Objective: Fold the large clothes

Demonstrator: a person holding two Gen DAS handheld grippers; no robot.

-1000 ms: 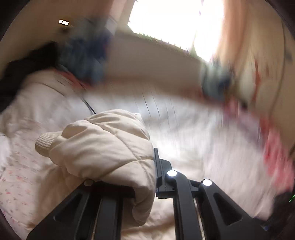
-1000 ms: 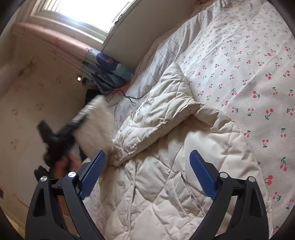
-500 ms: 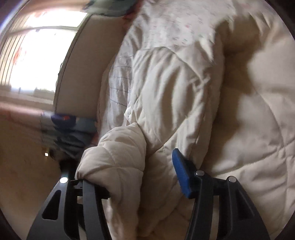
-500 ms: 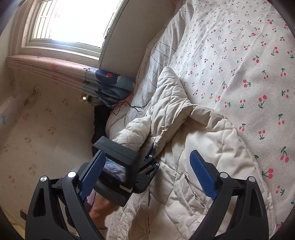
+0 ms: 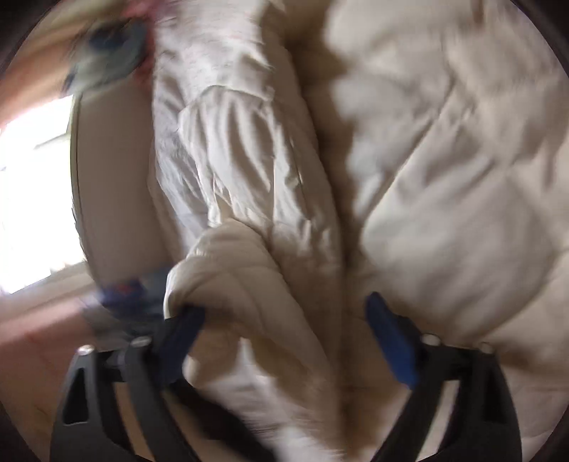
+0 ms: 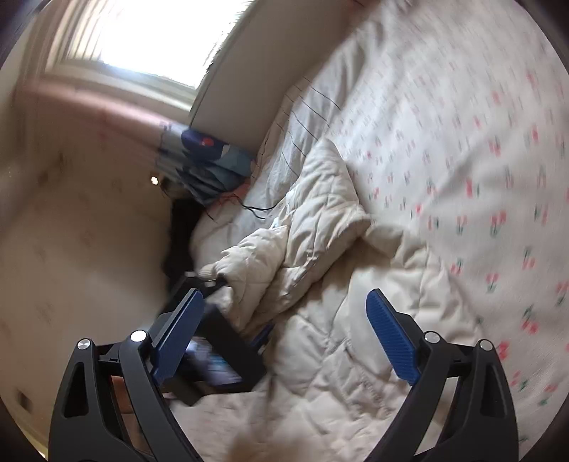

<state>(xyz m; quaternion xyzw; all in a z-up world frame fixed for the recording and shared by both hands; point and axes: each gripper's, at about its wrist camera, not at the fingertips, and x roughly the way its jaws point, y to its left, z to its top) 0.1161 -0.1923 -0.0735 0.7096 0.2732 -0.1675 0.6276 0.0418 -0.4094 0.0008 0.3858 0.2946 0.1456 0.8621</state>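
Cherry-print bedsheet (image 6: 462, 149) bears cream quilted coat (image 6: 355, 320), sleeve (image 6: 256, 259) pointing toward window (image 6: 142, 32).

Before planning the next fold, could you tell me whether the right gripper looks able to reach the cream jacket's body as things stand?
Probably yes: the right gripper is open above the jacket with nothing over that part; the left gripper sits off to one side at the sleeve.

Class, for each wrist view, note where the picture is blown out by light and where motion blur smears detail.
Left wrist view: window blown out at left, quilted coat smeared throughout. Right wrist view: window overexposed at top, cherry-print sheet streaked by blur.
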